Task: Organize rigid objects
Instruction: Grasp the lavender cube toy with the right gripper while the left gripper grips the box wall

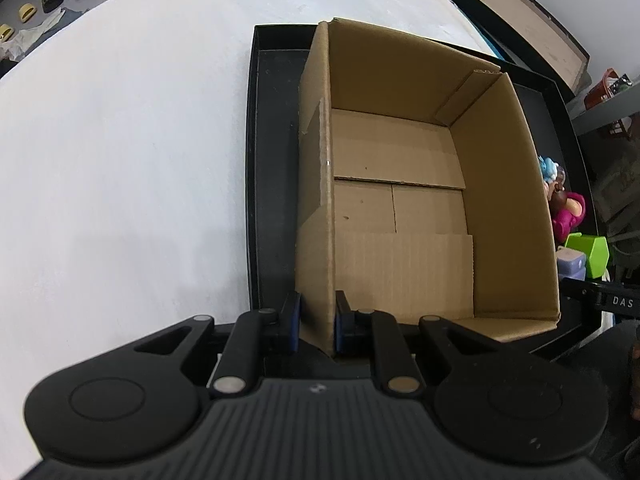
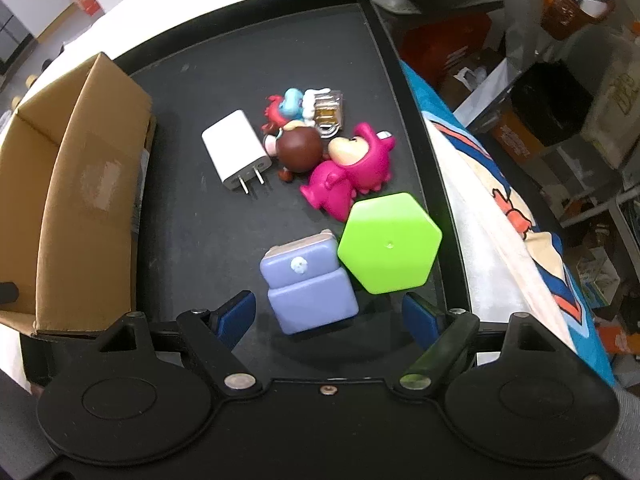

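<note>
My left gripper is shut on the near left wall of an open, empty cardboard box that stands in a black tray. In the right wrist view the box is at the left of the tray. My right gripper is open, its jaws on either side of a purple block toy. Beside it lie a green hexagon piece, a pink figure, a brown-headed figure, a white charger plug and a small blue and red toy.
The tray sits on a white table. The toys show past the box's right wall in the left wrist view. Beyond the tray's right edge are a patterned cloth and cluttered shelves.
</note>
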Action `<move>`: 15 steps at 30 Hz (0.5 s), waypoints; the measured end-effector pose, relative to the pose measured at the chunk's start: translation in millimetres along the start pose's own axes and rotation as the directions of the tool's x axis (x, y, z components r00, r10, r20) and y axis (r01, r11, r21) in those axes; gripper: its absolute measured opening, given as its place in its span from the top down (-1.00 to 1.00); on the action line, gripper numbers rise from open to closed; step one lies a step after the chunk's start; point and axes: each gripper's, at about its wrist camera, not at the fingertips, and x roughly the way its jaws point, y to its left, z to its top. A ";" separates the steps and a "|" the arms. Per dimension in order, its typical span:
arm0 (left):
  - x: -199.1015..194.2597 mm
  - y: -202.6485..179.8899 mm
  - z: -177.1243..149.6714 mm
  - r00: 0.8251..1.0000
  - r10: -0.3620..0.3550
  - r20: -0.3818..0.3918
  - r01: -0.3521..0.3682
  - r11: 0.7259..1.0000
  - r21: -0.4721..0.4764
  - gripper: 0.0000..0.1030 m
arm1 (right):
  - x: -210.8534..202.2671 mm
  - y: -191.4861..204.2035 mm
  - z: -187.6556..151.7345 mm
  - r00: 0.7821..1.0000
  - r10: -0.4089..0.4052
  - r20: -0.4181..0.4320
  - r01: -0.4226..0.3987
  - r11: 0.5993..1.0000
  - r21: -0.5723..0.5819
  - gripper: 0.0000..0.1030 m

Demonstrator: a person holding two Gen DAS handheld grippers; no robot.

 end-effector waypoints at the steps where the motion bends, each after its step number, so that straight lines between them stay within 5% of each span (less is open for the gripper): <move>1: 0.1 0.0 -1.0 1.000 -0.002 0.003 0.002 1.000 0.003 0.70 | 1.1 1.1 -0.4 1.000 0.004 -0.004 -0.004 1.000 -0.010 -0.52; 3: -0.9 -0.7 -5.4 1.000 -0.019 -0.001 0.019 1.000 0.008 0.69 | 4.1 3.0 -0.5 1.000 0.006 -0.009 -0.006 1.000 -0.029 -0.41; 5: 0.8 3.5 -4.4 0.999 -0.032 -0.014 0.032 1.000 -0.001 0.69 | 8.3 5.1 -0.2 1.000 0.008 -0.016 -0.009 0.999 -0.042 0.04; 6: 0.8 4.2 -3.8 0.999 -0.029 -0.015 0.029 1.000 0.002 0.69 | 11.2 5.7 -0.1 0.999 0.015 -0.029 -0.016 0.999 -0.047 0.10; 15: 1.6 4.7 -9.7 0.999 -0.037 -0.022 0.037 0.999 0.009 0.69 | -1.3 4.2 -9.2 0.998 0.061 -0.013 -0.062 0.997 -0.035 0.14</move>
